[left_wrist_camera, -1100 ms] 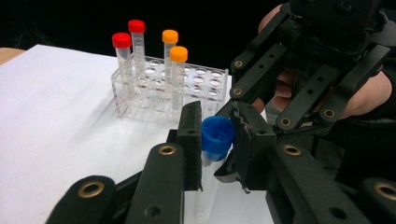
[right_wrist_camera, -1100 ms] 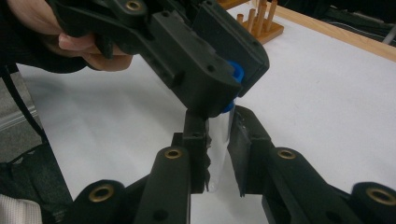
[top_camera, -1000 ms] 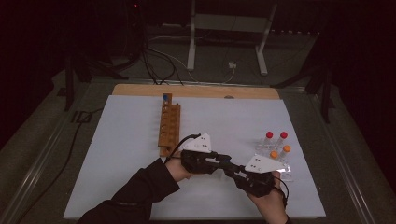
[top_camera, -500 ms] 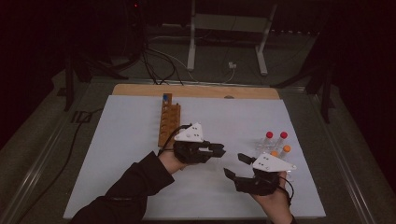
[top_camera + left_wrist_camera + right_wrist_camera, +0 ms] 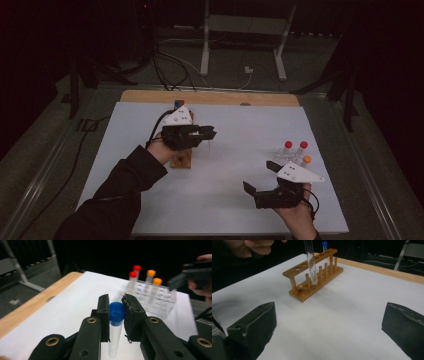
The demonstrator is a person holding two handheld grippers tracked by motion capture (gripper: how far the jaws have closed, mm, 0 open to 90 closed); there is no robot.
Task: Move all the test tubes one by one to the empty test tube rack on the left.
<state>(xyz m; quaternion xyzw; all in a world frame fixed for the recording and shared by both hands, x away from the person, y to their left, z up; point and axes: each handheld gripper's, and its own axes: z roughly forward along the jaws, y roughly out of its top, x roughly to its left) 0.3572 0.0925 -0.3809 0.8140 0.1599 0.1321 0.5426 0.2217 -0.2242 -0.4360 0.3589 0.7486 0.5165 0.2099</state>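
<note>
1. Two grippers work over the white table (image 5: 150, 210).
2. Left gripper (image 5: 117, 311) is clenched on a blue-capped test tube (image 5: 115, 332), gripping it just under the cap, tube hanging upright, near the table's middle.
3. That tube hangs just beside the wooden rack (image 5: 312, 275), which stands toward the far left of the table and holds another blue-capped tube (image 5: 325, 248) at its far end.
4. Right gripper (image 5: 261, 176), near the front right corner, has just been opening its jaws; they stand wide with nothing between them.
5. Clear rack (image 5: 160, 298) with red- and orange-capped tubes sits by the right edge.
</note>
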